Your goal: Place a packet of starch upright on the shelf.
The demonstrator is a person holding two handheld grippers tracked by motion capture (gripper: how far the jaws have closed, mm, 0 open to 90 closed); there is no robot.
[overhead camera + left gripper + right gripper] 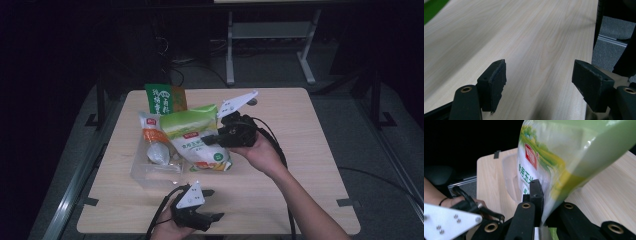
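A: The green bag [197,137] is hanging over the table [300,145], right above the clear box [150,170]. In the right gripper view, the green bag [554,157] is looking very big and is tilting over the box [510,177].

B: Who is holding it?

A: The right gripper [212,140] is pinching it. Its jaws are squeezing tight on the bag's edge. In its own view, the right gripper [542,202] is clamping the thin plastic between its black jaws.

B: What is sitting in the box?

A: A white packet with orange on it [155,145] is standing in the box, just beside the green bag. Behind them, a dark green packet [160,98] is standing upright at the far side of the table.

B: And the other gripper?

A: The left gripper [212,205] is waiting near the front edge of the table, well apart from the bag. In the left gripper view, the left gripper [539,80] is spreading its jaws wide, with bare wood [524,37] between them. It is holding nothing.

B: Can you see the person's hands?

A: Yes. The right hand [262,152] is gripping the right gripper from the side. The left hand [167,230] is peeking in at the bottom of the high view.
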